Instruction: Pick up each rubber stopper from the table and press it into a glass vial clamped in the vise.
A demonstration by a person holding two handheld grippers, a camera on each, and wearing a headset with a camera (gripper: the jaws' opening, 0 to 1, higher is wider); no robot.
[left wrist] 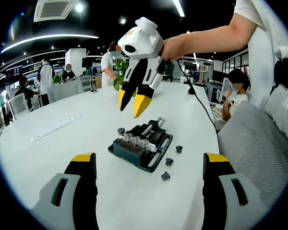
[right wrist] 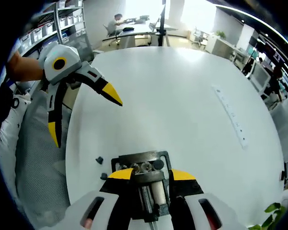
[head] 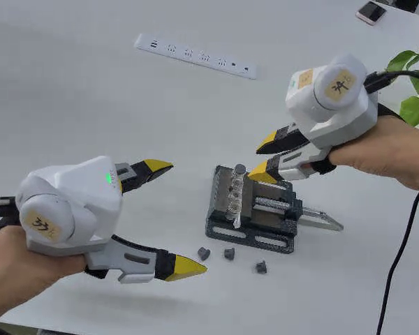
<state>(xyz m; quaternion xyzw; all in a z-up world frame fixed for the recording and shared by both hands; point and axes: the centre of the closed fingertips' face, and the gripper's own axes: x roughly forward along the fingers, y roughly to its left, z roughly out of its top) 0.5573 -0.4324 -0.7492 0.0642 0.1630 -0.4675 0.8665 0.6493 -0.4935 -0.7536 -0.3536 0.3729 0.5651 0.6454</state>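
The vise (head: 255, 209) stands on the white table (head: 91, 105), with its screw handle pointing toward the person's right in the head view. A row of glass vials (head: 235, 194) is clamped upright between the vise's two blocks. The vial at the far end of the row carries a dark stopper (head: 240, 168) in its mouth; the other vials in the row are uncapped. Three rubber stoppers (head: 229, 254) lie loose on the table just beside the near edge of the vise, apart from each other and from the vise. The left gripper (head: 173, 216) is held above the table to the left of the vise, well apart from it. Its jaws are spread wide with nothing between them, and the lower tip points toward the loose stoppers. The right gripper (head: 262, 158) is held above the far right side of the vise, not touching it. Its jaws are apart by a moderate gap and grip nothing, and the tips point down toward the row of vials. In the right gripper view, the vise sits between that gripper's two tips. A power strip (head: 195, 56) lies farther back on the table. A green plant (head: 415, 84) stands at the right edge.
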